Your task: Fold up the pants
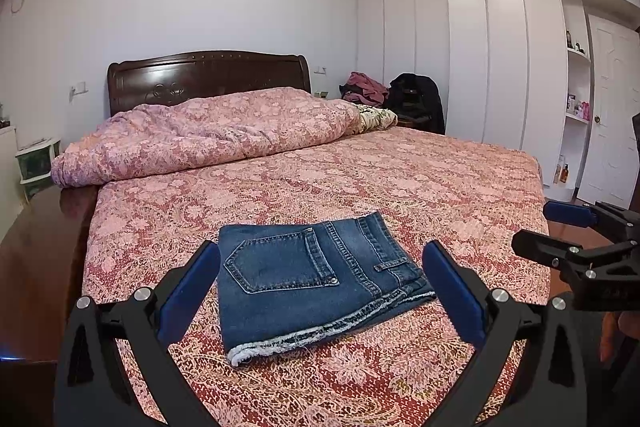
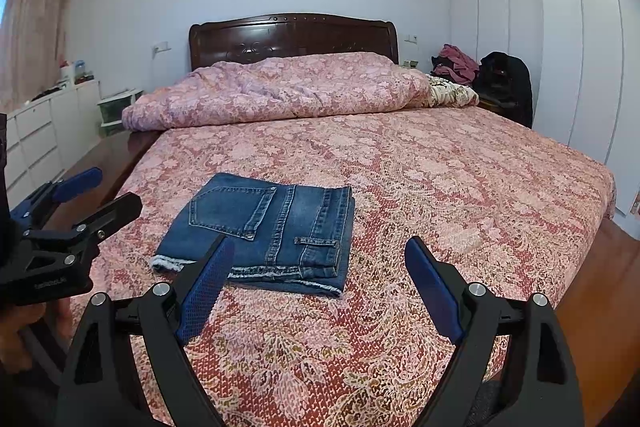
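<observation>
The folded blue denim pants (image 1: 312, 279) lie in a flat rectangle, frayed pale hems forward, back pocket up, near the foot of the bed with the pink floral woven bedspread (image 1: 400, 179). Left claw (image 1: 320, 291) hangs wide open above them, empty; right claw (image 2: 320, 291) likewise, its base cut off.

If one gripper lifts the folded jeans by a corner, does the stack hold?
Probably not. The folded jeans are soft stacked layers, so a corner lift would likely unfold them. Denim looks thick, fairly heavy, not slippery. Pushed across the textured bedspread, they may bunch.
</observation>
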{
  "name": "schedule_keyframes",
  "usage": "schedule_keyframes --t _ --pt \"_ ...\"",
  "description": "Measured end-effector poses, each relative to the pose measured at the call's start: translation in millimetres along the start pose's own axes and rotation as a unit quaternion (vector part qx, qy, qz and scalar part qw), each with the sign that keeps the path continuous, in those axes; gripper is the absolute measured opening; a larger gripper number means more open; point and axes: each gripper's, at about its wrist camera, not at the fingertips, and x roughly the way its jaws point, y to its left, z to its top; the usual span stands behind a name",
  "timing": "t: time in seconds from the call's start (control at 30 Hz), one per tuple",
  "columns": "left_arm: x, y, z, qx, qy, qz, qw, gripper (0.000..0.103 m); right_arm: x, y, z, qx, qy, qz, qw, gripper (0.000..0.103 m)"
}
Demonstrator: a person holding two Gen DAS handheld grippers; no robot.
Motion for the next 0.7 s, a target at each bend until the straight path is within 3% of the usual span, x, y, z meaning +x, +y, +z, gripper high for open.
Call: schedule_keyframes --t 0.7 --pt "2.8 0.6 -0.8 0.001 0.007 -0.002 1.0 0.101 2.3 1.2 -0.3 -0.001 0.004 0.002 1.0 0.086"
